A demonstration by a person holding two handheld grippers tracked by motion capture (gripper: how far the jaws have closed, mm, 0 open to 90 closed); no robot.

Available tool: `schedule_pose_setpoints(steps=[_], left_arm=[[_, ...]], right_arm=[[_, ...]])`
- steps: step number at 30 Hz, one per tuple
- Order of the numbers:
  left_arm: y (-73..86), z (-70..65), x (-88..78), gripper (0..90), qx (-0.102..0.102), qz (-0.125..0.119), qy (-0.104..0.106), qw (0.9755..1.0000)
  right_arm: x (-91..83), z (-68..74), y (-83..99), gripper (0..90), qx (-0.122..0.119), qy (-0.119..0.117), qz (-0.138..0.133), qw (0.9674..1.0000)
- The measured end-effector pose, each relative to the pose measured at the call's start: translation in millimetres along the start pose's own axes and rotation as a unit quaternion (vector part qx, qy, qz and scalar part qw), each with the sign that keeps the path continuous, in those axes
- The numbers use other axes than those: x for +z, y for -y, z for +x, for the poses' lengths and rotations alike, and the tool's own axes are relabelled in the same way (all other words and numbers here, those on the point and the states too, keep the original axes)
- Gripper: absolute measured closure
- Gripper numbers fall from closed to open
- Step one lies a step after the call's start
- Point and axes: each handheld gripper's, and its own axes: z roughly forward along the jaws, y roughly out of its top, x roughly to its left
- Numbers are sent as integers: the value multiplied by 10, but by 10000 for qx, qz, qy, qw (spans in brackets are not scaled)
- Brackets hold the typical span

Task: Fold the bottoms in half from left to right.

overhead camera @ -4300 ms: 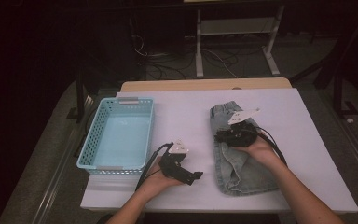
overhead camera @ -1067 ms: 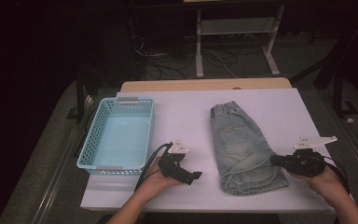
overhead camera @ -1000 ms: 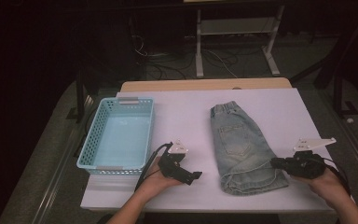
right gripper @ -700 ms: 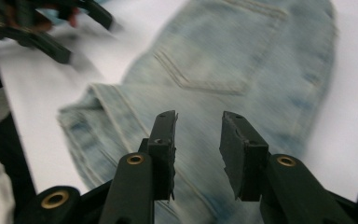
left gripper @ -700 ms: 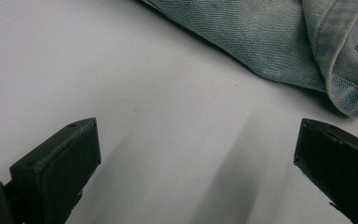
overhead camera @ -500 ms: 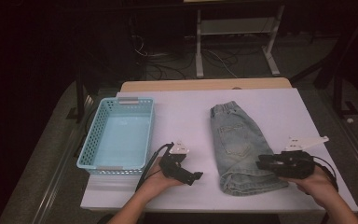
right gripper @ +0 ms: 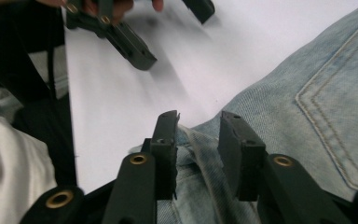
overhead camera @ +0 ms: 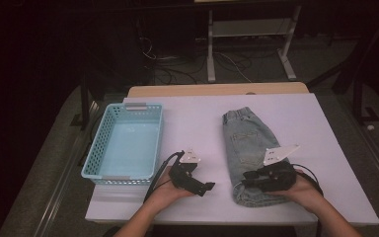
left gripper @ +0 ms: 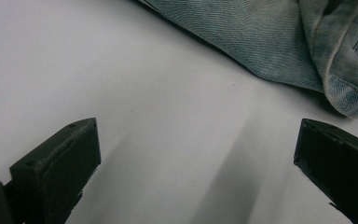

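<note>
Your denim shorts point(overhead camera: 250, 153) lie flat on the right half of the white table point(overhead camera: 197, 118), long axis running near to far: the waistband points to the far edge, the leg hem toward you at the near edge. They sit well apart from the light blue basket point(overhead camera: 124, 143) on the left.

Your right gripper point(overhead camera: 246, 178) lies low over the near end of the shorts, pointing left across the leg hem. In the right gripper view its jaws stand a little apart with a raised fold of the hem point(right gripper: 196, 140) between them; they have just been opening, and you cannot tell from the pictures whether the pads press on the cloth.

Your left gripper point(overhead camera: 208, 187) rests on bare table just left of the shorts, jaws spread wide with nothing between them, pointing right toward the hem.
</note>
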Motion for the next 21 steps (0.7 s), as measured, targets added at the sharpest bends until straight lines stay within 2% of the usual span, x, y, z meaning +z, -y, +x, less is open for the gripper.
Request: schedule_pose_setpoints(steps=[4, 7, 14, 21], left_arm=[[2, 6, -4, 3, 7, 5, 1, 10000], [1, 4, -3, 2, 2, -2, 4, 10000], [3, 12, -14, 2, 16, 0, 0, 10000], [7, 6, -27, 2, -14, -28, -14, 10000]], right_arm=[[54, -21, 16, 782, -45, 113, 167, 9998], [35, -38, 32, 872, -25, 124, 163, 9998], [-78, 8, 62, 884, -33, 17, 17, 10000], [-262, 147, 238, 888, 55, -103, -70, 9999]])
